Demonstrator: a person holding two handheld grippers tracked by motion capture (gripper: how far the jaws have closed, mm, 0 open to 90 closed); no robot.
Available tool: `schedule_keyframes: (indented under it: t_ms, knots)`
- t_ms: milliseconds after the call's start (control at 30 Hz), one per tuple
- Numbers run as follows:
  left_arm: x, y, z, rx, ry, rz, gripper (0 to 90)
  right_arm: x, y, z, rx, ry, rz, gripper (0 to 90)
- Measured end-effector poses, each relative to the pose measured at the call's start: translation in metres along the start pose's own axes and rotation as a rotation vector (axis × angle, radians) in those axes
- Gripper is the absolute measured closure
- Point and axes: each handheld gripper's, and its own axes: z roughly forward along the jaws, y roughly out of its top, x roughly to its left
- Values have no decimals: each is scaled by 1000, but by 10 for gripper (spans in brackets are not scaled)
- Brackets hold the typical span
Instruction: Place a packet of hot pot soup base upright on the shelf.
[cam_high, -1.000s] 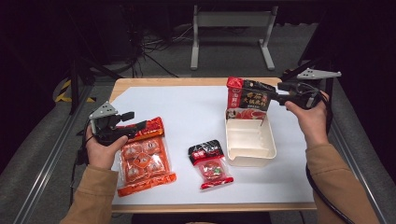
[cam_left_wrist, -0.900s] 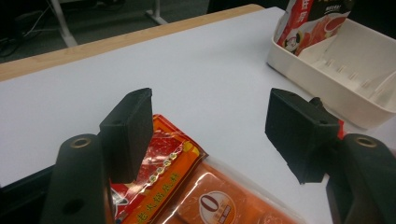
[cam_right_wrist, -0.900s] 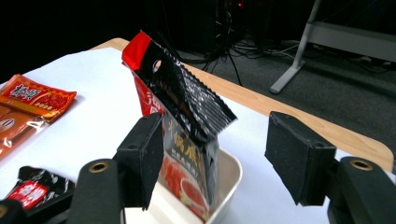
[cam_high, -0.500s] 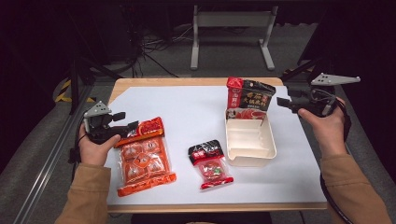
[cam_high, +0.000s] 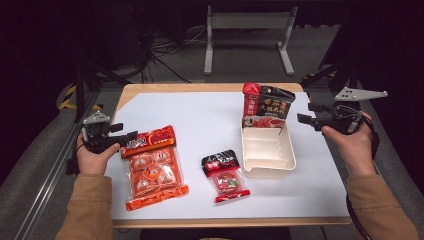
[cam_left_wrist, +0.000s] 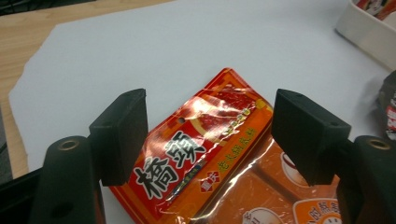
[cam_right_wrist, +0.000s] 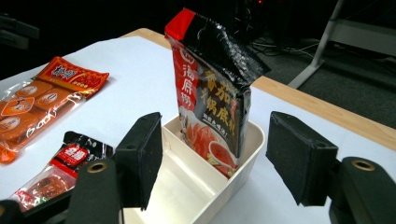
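The right tongs (cam_high: 305, 120) have drawn back, released, from the standing black packet (cam_high: 266, 107) in the white box (cam_high: 267, 152), while the left tongs (cam_high: 131, 137), just widening, straddle the orange packet (cam_high: 152, 167) lying flat on the surface (cam_high: 200, 120), likely to be gripped and boxed next.

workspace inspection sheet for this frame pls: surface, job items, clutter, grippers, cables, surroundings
Surface: wooden table under a white sheet, flat.
Job's things: orange snack pack lies flat at the left; small red and black pouch lies mid-sheet; black and red bag stands upright in the far end of the white tray, the near part bare.
Clutter: nothing seen.
Grippers: left gripper is open, jaws just been opening, hanging over the orange pack's top edge, pads not pressing it. Right gripper is open, aimed at the bag, apart from it.
Cables: one trails from the right gripper; more on the floor.
Surroundings: dark room, grey stand behind.
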Motion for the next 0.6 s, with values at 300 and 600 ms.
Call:
schedule_keyframes:
  t_ms: [300, 600]
  knots:
    - [13, -11, 11, 39, 63, -28, 286, 5, -7, 7, 6, 19, -5, 362]
    - [26, -22, 17, 65, 106, -77, 290, 10, -13, 13, 15, 32, -3, 361]
